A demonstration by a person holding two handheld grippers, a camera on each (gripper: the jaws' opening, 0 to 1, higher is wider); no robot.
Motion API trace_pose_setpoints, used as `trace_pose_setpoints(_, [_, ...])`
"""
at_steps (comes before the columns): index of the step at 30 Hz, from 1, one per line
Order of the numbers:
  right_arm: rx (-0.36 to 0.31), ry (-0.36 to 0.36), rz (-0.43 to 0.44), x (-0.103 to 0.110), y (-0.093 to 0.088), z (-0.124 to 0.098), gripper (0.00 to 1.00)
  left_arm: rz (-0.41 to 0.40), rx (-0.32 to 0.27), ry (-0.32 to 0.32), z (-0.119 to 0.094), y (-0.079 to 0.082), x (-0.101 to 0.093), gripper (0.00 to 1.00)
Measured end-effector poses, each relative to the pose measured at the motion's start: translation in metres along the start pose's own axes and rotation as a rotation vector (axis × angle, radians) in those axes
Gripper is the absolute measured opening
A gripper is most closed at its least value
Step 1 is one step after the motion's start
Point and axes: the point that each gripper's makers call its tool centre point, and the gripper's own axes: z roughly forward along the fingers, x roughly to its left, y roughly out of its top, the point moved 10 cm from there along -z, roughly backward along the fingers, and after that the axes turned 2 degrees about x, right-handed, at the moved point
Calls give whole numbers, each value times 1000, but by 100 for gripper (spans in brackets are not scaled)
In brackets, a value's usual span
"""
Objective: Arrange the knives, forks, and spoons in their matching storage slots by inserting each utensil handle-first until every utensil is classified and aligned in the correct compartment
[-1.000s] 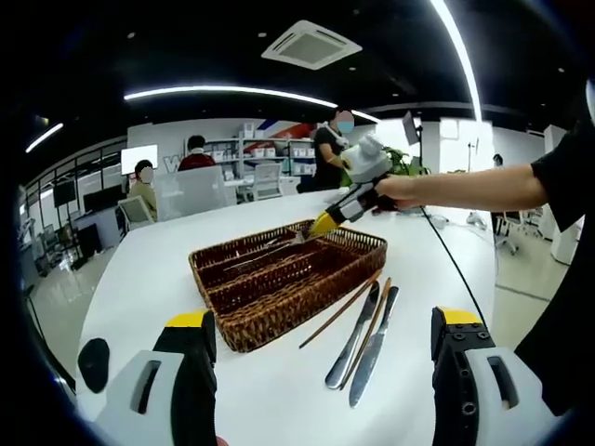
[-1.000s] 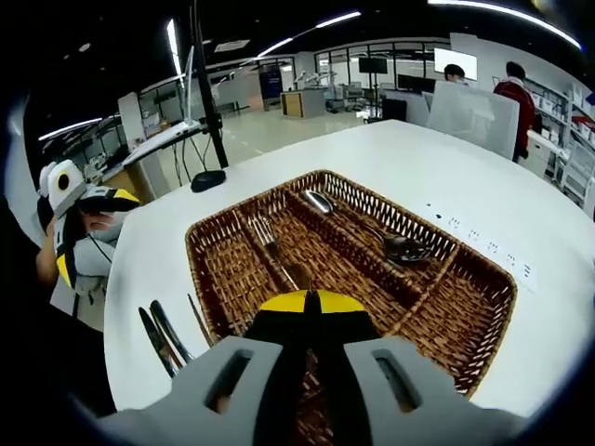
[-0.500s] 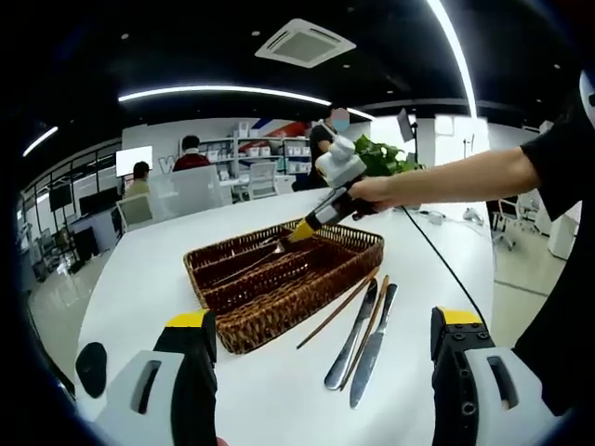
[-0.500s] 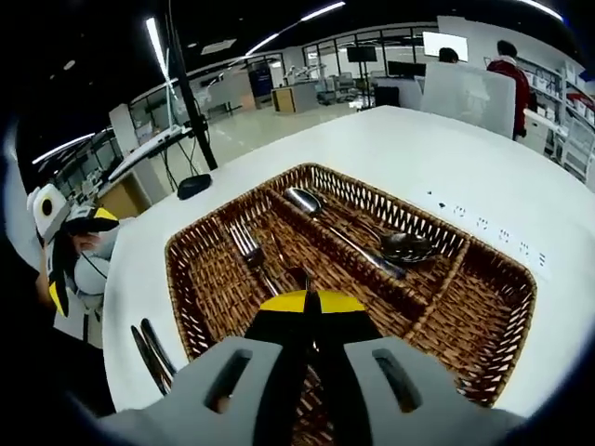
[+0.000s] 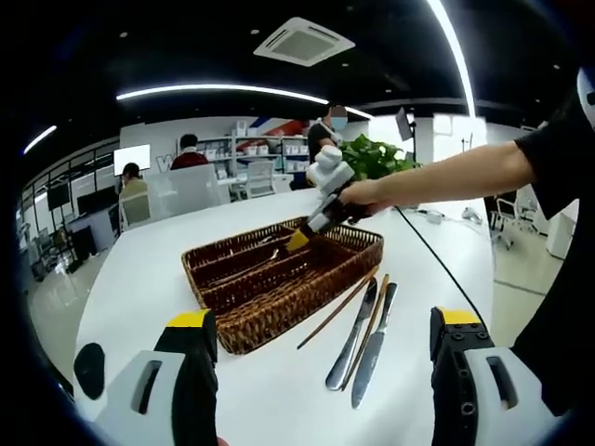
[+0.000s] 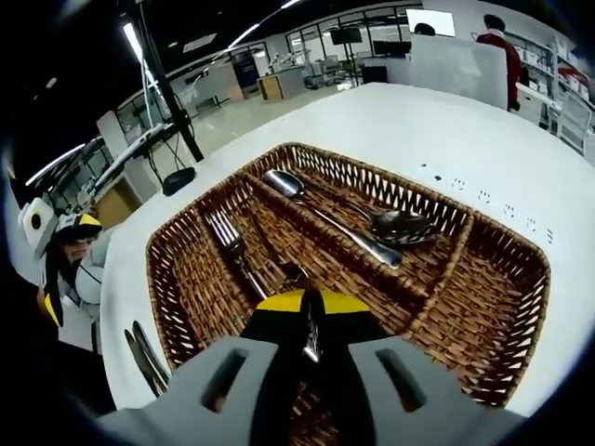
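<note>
Since 1 s ago the right gripper [image 6: 310, 299] has dipped lower into the basket [image 6: 502, 288], jaws pressed together on a fork [image 6: 231, 243] handle, tines pointing away; two spoons [image 6: 372, 232] lie in the next slot; third slot looks bare. Left gripper [image 5: 316, 321] hangs spread, holding nothing. Left to do: two knives [image 5: 363, 339] & thin sticks [image 5: 339, 307] on the table [image 5: 130, 279] beside the basket; roughly halfway.
</note>
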Motion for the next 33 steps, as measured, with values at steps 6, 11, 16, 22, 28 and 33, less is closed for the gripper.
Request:
trace_pose_setpoints(6, [73, -39, -56, -4, -2, 9, 3, 4, 8, 2, 2, -2, 3, 97])
trace_pose_setpoints(11, [121, -101, -102, -7, -4, 10, 5, 5, 10, 6, 0, -4, 4, 97])
trace_pose_setpoints(16, [144, -103, -98, -11, -3, 13, 5, 4, 20, 8, 3, -7, 6, 97])
trace_pose_setpoints(22, [157, -122, -111, -15, -2, 18, 7, 9, 22, 2, 6, -10, 10, 97])
trace_pose_setpoints(28, [180, -188, -207, -16, 0, 23, 13, 8, 21, 8, 8, -13, 12, 97])
trace_pose_setpoints(33, [176, -234, -243, -12, 0, 21, 18, 10, 22, 10, 9, -14, 14, 97])
